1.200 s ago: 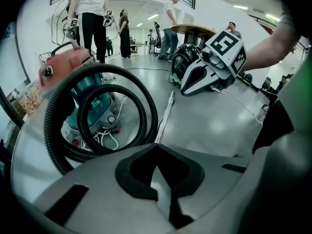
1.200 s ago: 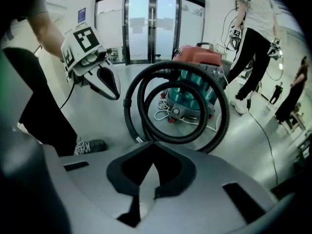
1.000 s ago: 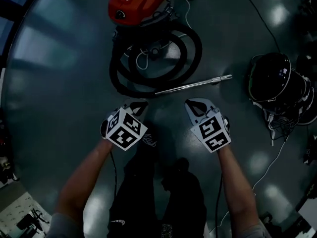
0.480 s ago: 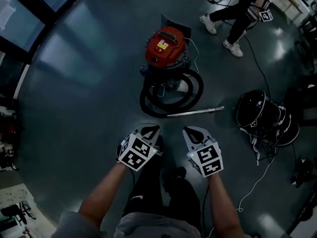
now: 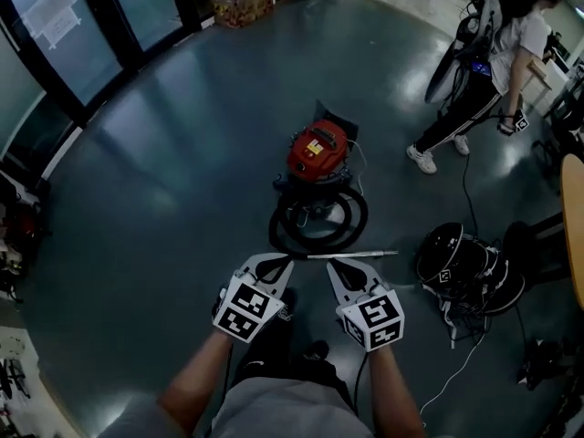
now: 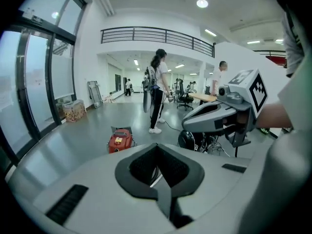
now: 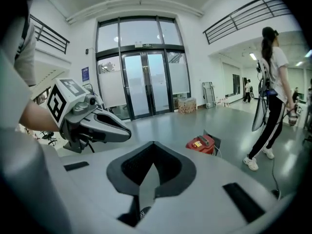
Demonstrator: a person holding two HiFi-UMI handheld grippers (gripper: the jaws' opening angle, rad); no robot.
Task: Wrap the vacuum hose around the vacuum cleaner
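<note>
Two tools were held side by side above the floor: the left tool [image 5: 272,263] and the right tool [image 5: 344,270], each with its jaws pressed together and nothing between them. Just beyond them lay a metal wand [image 5: 351,255]. Past it, the black vacuum hose [image 5: 358,217] sat coiled against the red vacuum cleaner [image 5: 318,149]. With neither tool gripping it, the loose coil could probably slump open.
</note>
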